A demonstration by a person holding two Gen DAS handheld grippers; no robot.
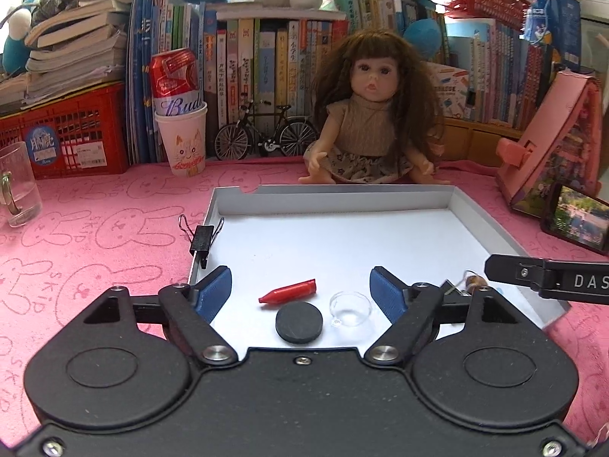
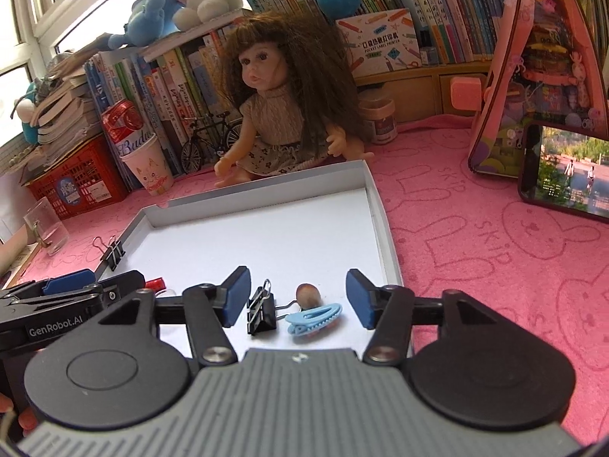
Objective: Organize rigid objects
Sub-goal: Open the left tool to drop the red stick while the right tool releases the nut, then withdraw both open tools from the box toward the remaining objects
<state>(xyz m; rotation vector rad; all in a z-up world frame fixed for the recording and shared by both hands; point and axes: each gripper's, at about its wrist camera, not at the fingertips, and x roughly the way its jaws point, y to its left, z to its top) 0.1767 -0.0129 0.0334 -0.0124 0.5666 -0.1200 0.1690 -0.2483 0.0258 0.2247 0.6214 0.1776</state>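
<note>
White tray [image 1: 453, 200] on the pink bench already holds a red crayon tip [image 1: 289, 291], black disc [image 1: 298, 321], clear dish [image 1: 350, 309], black binder clip [image 2: 261, 313], blue hair clip [image 2: 314, 317] and brown nut [image 2: 308, 294] at its 6 o'clock edge, both the left gripper [image 1: 300, 297] and right gripper [image 2: 298, 299] hanging with jaws spread and empty, while another binder clip [image 1: 201, 240] at the tray's 9 o'clock rim probably remains.

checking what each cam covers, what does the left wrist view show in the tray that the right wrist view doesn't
Only the left wrist view shows the black disc and the clear round dish, lying between the open left gripper fingers.

Only the right wrist view shows the blue hair clip and a black binder clip inside the tray, between the open right gripper fingers.

Both show the white tray, the binder clip on its left wall, the red crayon and the doll.
</note>
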